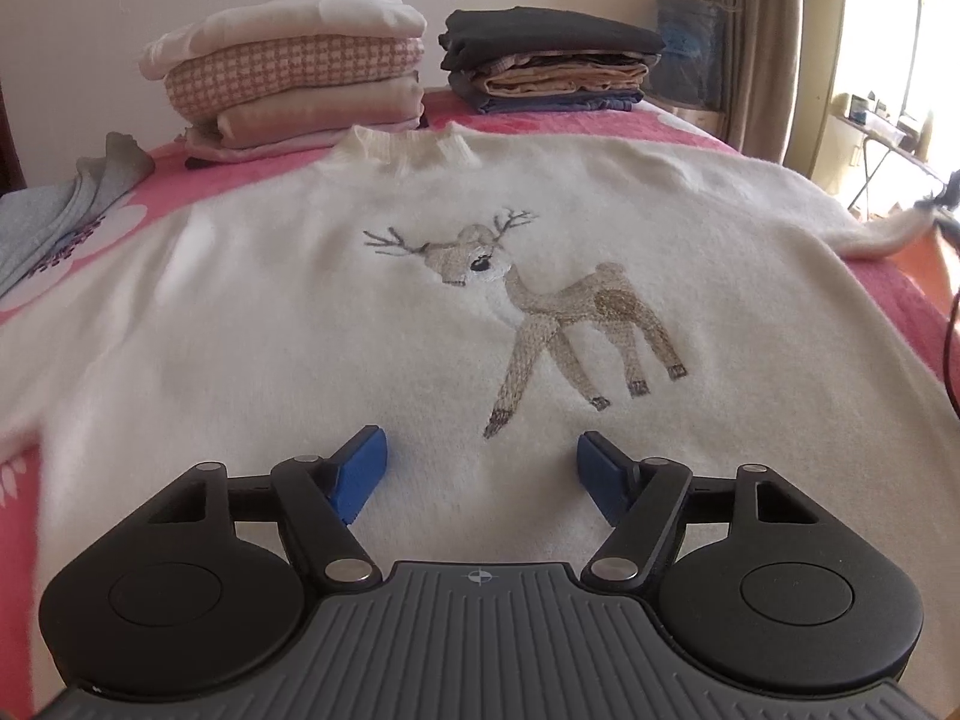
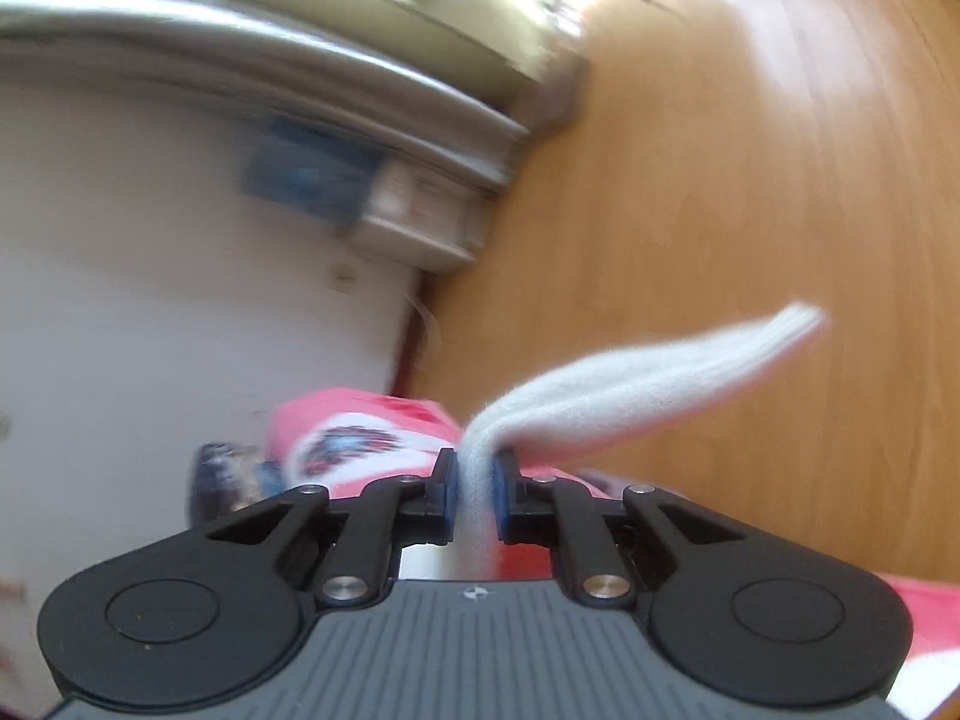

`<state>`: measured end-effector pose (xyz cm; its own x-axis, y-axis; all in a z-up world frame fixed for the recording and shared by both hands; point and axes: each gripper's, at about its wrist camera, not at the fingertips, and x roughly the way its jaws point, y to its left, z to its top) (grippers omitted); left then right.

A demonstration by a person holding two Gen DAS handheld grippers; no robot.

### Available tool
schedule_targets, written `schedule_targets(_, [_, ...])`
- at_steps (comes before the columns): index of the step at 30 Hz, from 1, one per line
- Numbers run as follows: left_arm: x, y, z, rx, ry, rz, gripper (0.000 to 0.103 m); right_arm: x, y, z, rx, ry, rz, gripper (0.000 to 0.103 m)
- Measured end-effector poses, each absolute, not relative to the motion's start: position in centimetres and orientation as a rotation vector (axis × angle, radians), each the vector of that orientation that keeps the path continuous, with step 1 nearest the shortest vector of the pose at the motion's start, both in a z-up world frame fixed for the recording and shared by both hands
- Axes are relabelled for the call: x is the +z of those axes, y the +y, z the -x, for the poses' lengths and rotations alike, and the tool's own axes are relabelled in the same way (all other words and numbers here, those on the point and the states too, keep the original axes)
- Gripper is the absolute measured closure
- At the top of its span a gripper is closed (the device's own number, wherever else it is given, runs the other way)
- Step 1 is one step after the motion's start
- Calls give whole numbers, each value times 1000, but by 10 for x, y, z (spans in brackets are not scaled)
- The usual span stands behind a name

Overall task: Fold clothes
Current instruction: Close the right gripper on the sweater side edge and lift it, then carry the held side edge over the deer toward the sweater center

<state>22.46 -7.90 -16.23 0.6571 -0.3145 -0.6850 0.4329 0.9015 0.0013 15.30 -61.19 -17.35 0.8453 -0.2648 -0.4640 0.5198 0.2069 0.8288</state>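
A cream sweater [image 1: 300, 312] with an embroidered deer [image 1: 558, 306] lies face up on the pink bed cover [image 1: 900, 300], collar at the far side. My left gripper [image 1: 480, 462] hovers over the sweater's lower middle. It is open, its blue pads [image 1: 360, 474] are wide apart, and only flat cloth lies below them. The sweater's right sleeve [image 1: 870, 237] stretches out past the bed's right edge. In the right wrist view my right gripper [image 2: 474, 486] is shut on that cream sleeve [image 2: 648, 378], whose free end flaps out over the floor.
Two stacks of folded clothes stand at the far side: a light one [image 1: 288, 78] and a dark-topped one [image 1: 552, 60]. A grey garment [image 1: 66, 204] lies at the left. A wooden floor [image 2: 750, 180], a curtain [image 1: 762, 48] and a black cable [image 1: 951, 348] lie right of the bed.
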Motion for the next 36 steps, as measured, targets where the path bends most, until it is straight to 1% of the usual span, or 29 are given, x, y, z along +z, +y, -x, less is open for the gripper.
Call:
schedule_targets(3, [-162, -76, -226, -430, 744, -152, 34, -136, -591, -168, -418, 229, -1124, 91])
schedule_targets(5, [-162, -74, -227, -433, 746, -135, 35, -110, -564, -183, -300, 254, -1009, 91])
schedule_targets(8, [-160, -69, -228, -435, 750, -106, 36, -81, -506, -205, -123, 350, -757, 91])
schedule_targets(11, [-159, -64, -229, -439, 752, -79, 36, -84, -439, -221, 24, 485, -524, 92])
schedule_targets(15, [-154, -57, -230, -440, 736, -70, 32, -139, -379, -236, 33, 688, -347, 91])
schedule_targets(16, [-152, -55, -230, -444, 731, -72, 31, -144, -374, -234, 20, 691, -336, 89])
schedule_targets(18, [-146, -52, -232, -458, 718, -73, 26, -150, -366, -229, -7, 679, -324, 86])
schedule_targets(19, [-143, -51, -234, -465, 713, -71, 24, -154, -363, -227, -20, 673, -318, 80])
schedule_targets(20, [-140, -50, -236, -472, 711, -63, 22, -157, -359, -224, -33, 667, -312, 71])
schedule_targets(22, [-133, -52, -245, -487, 713, -29, 20, -159, -353, -218, -46, 641, -325, 58])
schedule_targets(25, [-122, -59, -267, -513, 737, 51, 20, -154, -348, -204, -35, 567, -397, 55])
schedule_targets(27, [-116, -66, -280, -513, 757, 105, 20, -151, -351, -201, -18, 528, -475, 50])
schedule_targets(28, [-114, -69, -284, -506, 759, 121, 20, -150, -356, -203, -7, 516, -521, 46])
schedule_targets(31, [-112, -75, -292, -468, 761, 163, 20, -144, -378, -215, 5, 516, -643, 44])
schedule_targets(34, [-119, -77, -291, -449, 777, 184, 20, -140, -399, -246, -6, 551, -722, 41])
schedule_targets(36, [-125, -76, -291, -442, 799, 189, 20, -142, -406, -271, -40, 597, -717, 41])
